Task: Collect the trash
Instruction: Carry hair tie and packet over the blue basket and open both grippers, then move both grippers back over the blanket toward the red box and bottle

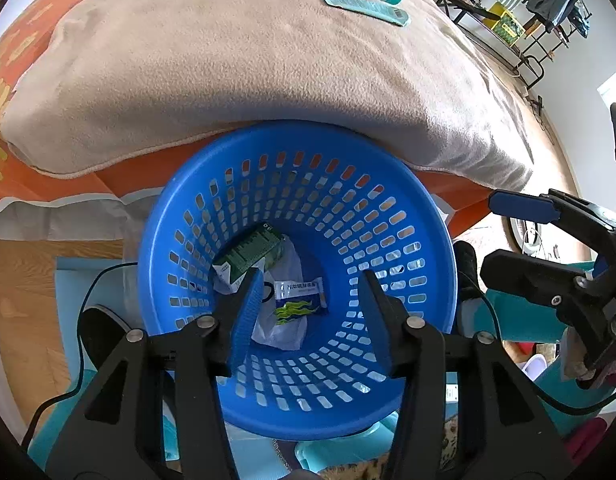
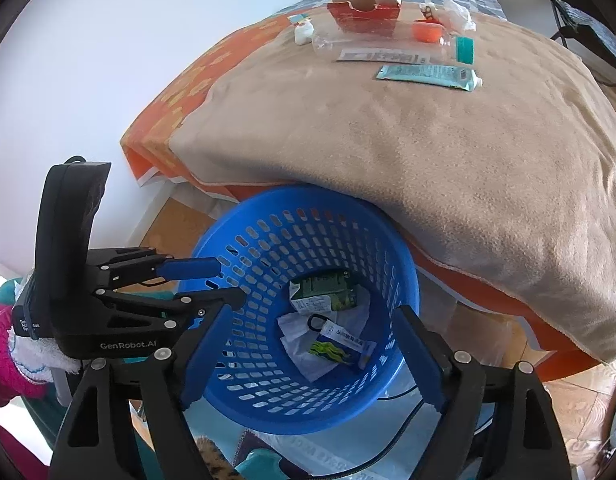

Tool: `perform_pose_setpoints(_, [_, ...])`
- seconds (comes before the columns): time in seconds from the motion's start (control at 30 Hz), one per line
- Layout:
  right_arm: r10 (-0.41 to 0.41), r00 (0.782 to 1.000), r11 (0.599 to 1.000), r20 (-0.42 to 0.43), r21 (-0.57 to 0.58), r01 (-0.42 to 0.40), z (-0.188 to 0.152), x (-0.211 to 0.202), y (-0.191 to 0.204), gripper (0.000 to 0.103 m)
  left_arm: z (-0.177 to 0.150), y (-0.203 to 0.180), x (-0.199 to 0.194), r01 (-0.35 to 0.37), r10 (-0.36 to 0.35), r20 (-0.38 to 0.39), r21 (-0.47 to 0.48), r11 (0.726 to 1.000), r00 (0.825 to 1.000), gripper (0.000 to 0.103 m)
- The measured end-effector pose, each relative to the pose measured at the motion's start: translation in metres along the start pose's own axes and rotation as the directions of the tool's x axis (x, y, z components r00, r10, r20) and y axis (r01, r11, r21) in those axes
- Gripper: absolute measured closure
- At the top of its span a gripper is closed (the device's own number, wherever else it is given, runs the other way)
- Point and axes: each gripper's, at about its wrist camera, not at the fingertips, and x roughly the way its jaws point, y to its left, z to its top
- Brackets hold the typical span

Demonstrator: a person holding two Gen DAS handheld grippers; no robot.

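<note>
Over the basket [image 1: 296, 280] I hold both grippers, left [image 1: 312, 284] & right [image 2: 312, 344], jaws released, empty; trash drops w/ the carton [image 2: 324, 292].

Daylit white wall [image 2: 156, 40], wood floor [image 1: 24, 280], beige-blanketed bed [image 2: 428, 152].

Both wrist views close above, sharing blue basket [image 1: 296, 420] [image 2: 308, 416]

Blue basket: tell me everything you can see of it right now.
The blue basket is round, apparently plastic, with a smooth rim and slotted walls. It stands upright on the floor, its far rim tucked under the beige blanket. Inside lie a green carton, a white plastic bag and a blue-and-white sachet.
</note>
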Motion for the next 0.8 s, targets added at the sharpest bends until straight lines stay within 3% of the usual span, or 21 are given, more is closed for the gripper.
perform_pose_setpoints(0.2, [-0.010, 1.000, 1.000, 0.012, 0.012, 0.009, 0.002, -0.003, -0.003, 0.018, 0.000, -0.001, -0.001, -0.011, 0.011, 0.003, -0.003, 1.000, 1.000, 0.045])
perform_pose_setpoints(0.8, [-0.008, 0.994, 0.995, 0.110, 0.100, -0.003, 0.028, -0.030, -0.024, 0.018, 0.037, 0.016, -0.032, -0.005, 0.013, 0.100, -0.081, 0.997, 0.995, 0.045])
